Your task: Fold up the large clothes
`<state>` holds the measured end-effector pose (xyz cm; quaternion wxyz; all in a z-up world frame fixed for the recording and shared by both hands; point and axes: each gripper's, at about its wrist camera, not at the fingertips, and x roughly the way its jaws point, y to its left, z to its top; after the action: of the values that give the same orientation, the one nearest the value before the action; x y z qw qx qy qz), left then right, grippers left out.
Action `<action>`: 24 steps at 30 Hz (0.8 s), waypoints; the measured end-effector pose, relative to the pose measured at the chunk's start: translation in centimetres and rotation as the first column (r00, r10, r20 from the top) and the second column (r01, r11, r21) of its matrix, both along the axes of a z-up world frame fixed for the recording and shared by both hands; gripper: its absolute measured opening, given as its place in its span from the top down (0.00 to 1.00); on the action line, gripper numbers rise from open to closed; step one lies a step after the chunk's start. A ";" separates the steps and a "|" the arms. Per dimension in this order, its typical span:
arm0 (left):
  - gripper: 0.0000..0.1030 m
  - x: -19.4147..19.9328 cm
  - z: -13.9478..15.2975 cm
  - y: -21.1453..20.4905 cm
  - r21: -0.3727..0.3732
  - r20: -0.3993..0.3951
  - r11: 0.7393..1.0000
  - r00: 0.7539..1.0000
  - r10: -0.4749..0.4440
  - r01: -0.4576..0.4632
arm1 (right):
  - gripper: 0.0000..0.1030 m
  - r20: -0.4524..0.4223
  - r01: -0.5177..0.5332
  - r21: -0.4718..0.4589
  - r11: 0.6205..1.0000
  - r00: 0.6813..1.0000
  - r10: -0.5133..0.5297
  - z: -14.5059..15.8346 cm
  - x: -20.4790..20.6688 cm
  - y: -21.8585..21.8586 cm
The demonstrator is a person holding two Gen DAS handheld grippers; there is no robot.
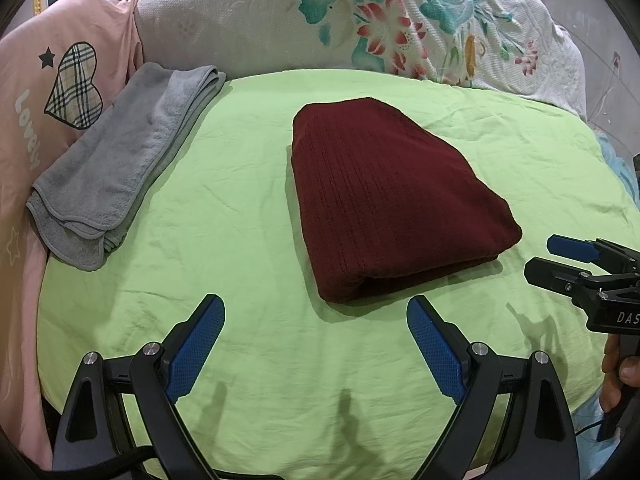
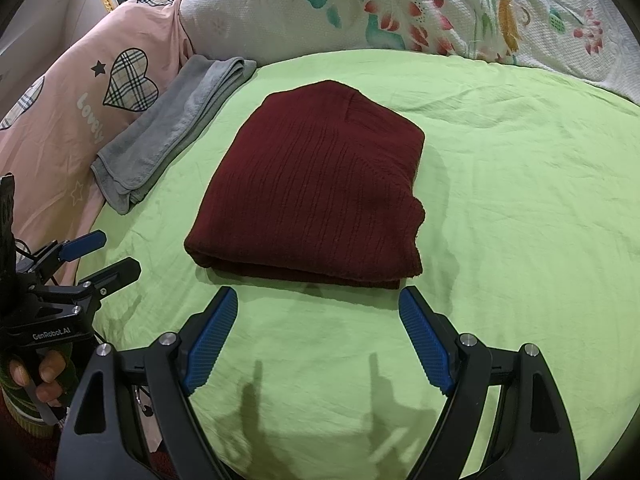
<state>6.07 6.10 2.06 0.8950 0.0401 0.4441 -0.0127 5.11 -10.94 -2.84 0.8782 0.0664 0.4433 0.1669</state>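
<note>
the dark red ribbed knit garment (image 1: 396, 208) lies folded mid-way across the light green bedsheet (image 1: 240, 240). left gripper (image 1: 316, 344) and right gripper (image 2: 318, 336) hover near it, fingers apart, empty. it looks soft, thick and floppy; its near folded edge seems the best place to grip.

Folded maroon garment (image 2: 320, 184) on green sheet (image 2: 520, 200), right tongs (image 2: 318, 304) spread wide just short of it, empty

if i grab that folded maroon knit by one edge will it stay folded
Probably not: the maroon knit looks soft and ribbed, so its stacked layers would likely droop apart. Its thick fold suggests some weight. Pushed across the green sheet, it would likely bunch, not slide.
</note>
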 end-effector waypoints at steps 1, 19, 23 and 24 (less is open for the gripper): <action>0.10 0.0 0.0 0.0 0.001 0.001 1.000 1.000 0.000 0.000 | 0.19 0.000 0.001 0.000 1.000 1.000 -0.001 0.0 0.0 0.0; 0.10 0.4 -0.2 0.2 0.001 -0.004 1.000 1.000 0.002 -0.002 | 0.19 -0.007 0.004 0.005 1.000 1.000 -0.004 -0.3 0.3 -0.1; 0.10 0.5 -0.2 0.2 0.002 -0.004 1.000 1.000 0.001 -0.001 | 0.19 -0.007 0.003 0.005 1.000 1.000 -0.003 -0.3 0.3 -0.1; 0.10 0.4 -0.2 0.2 0.001 -0.004 1.000 1.000 0.002 -0.002 | 0.19 -0.007 0.003 0.006 1.000 1.000 -0.003 -0.3 0.3 -0.1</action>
<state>6.51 6.25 1.90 0.8941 0.0402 0.4459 -0.0116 5.43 -11.00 -3.13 0.8766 0.0704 0.4459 0.1666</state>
